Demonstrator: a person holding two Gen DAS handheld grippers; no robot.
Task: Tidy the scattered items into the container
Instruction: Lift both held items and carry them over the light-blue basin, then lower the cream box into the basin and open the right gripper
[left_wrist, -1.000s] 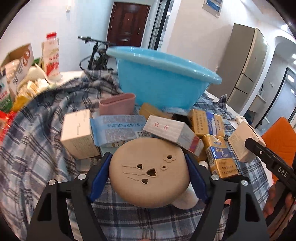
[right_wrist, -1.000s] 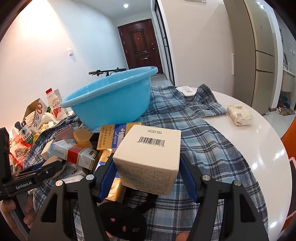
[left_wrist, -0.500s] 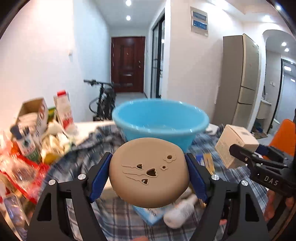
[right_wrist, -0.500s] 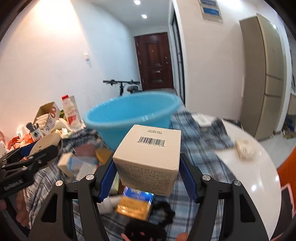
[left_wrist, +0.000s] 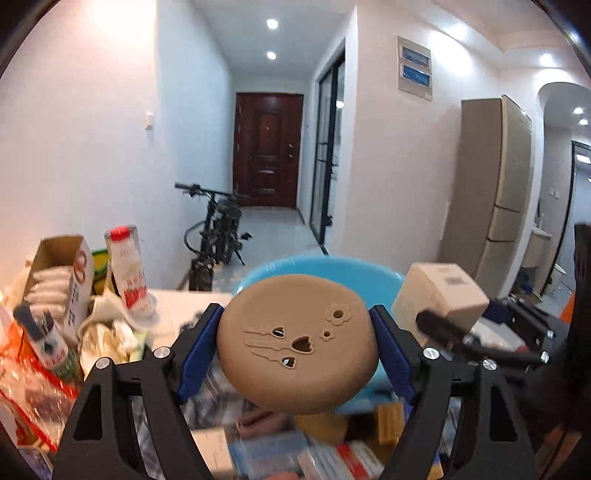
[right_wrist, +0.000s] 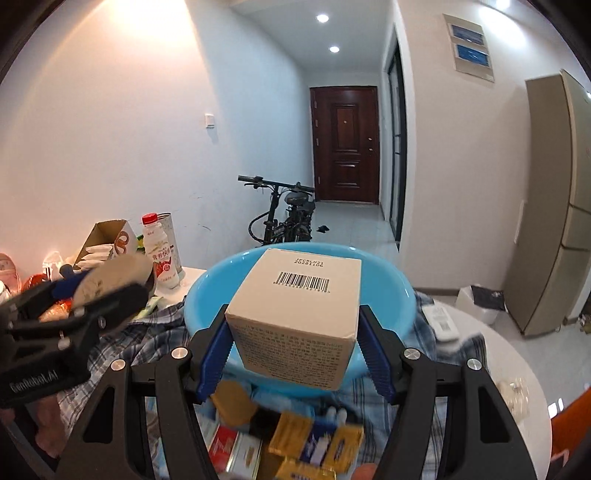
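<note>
1. Blue basin (right_wrist: 207, 295) sat far-centre on plaid cloth (right_wrist: 155, 332), apparently empty.
2. Right gripper (right_wrist: 293, 341) clamped cream box (right_wrist: 295, 317) in front of basin; next: carry over rim, let go.
3. Left gripper (left_wrist: 297, 349) gripped tan round disc (left_wrist: 299, 343), same step.
4. Packets (right_wrist: 310, 439) lay near; bottle (right_wrist: 160, 254) far left, no obstruction.

White walls (right_wrist: 110, 129) enclosed a narrow hallway that ended at a dark red-brown door (right_wrist: 345, 146). Recessed ceiling lights (right_wrist: 322, 17) shone overhead (two showed in each view). A black bicycle (right_wrist: 284, 218) leaned by the left wall on the pale tiled floor (right_wrist: 351, 225). A tall beige cabinet (right_wrist: 554, 206) stood at the right, beyond dark-framed glass doors (left_wrist: 327, 162). A light switch (right_wrist: 209, 120) sat on the left wall.
</note>
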